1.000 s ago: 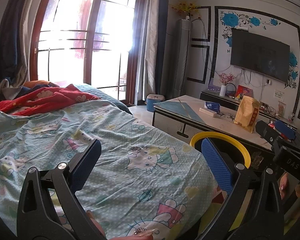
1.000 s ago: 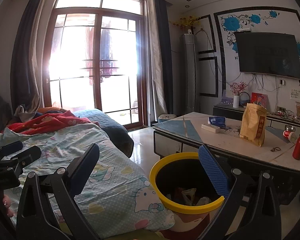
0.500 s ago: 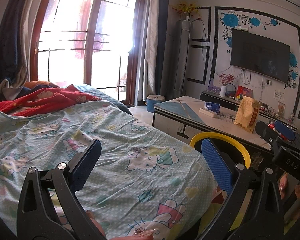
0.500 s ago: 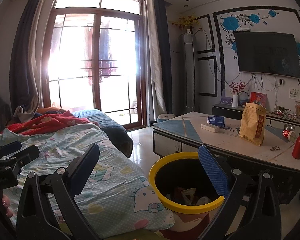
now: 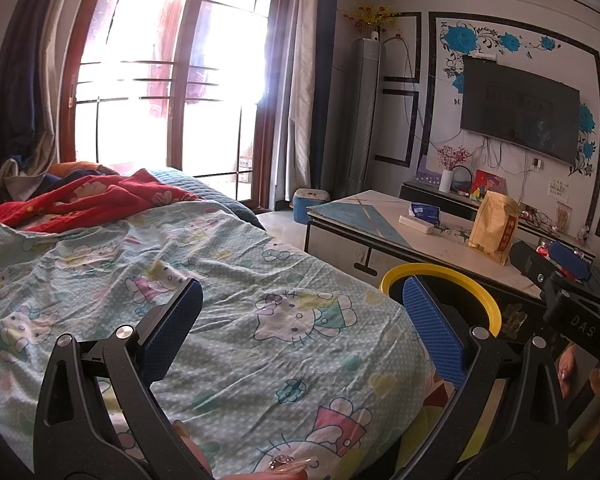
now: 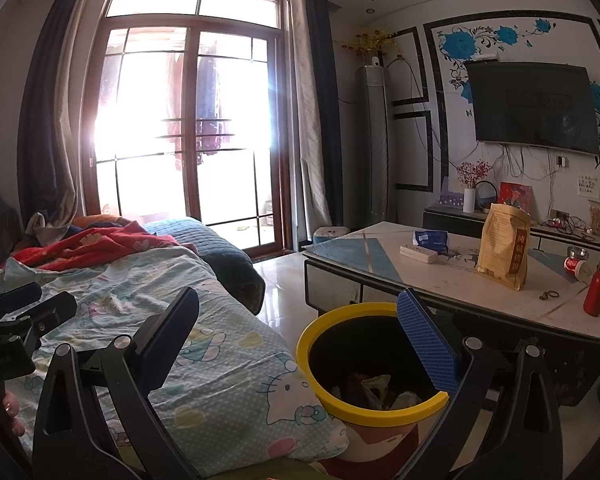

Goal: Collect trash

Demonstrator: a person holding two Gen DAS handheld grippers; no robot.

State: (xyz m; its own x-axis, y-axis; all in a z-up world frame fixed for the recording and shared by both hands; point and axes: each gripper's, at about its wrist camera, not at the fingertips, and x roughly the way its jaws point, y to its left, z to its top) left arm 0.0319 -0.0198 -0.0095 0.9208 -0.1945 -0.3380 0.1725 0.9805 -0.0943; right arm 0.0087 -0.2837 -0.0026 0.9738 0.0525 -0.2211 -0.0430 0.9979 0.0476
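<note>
A yellow-rimmed bin (image 6: 328,384) stands on the floor between the bed and the low table, with crumpled scraps (image 6: 376,386) at its bottom. My right gripper (image 6: 296,332) hangs open above the bin's near side, nothing between its blue pads. My left gripper (image 5: 300,320) is open over the cartoon-print blanket (image 5: 228,280), also holding nothing. In the left wrist view the bin rim (image 5: 460,276) shows behind the right finger, and the right gripper (image 5: 560,272) pokes in from the right. On the table stand a yellow-brown paper bag (image 6: 504,252) and a blue packet (image 6: 432,238).
The low table (image 6: 380,264) also carries a white box (image 6: 418,254), a red bottle (image 6: 598,288) and a small tin (image 6: 576,268). A red quilt (image 5: 80,200) lies at the bed's far end. A small blue stool (image 5: 310,200) stands by the glass doors.
</note>
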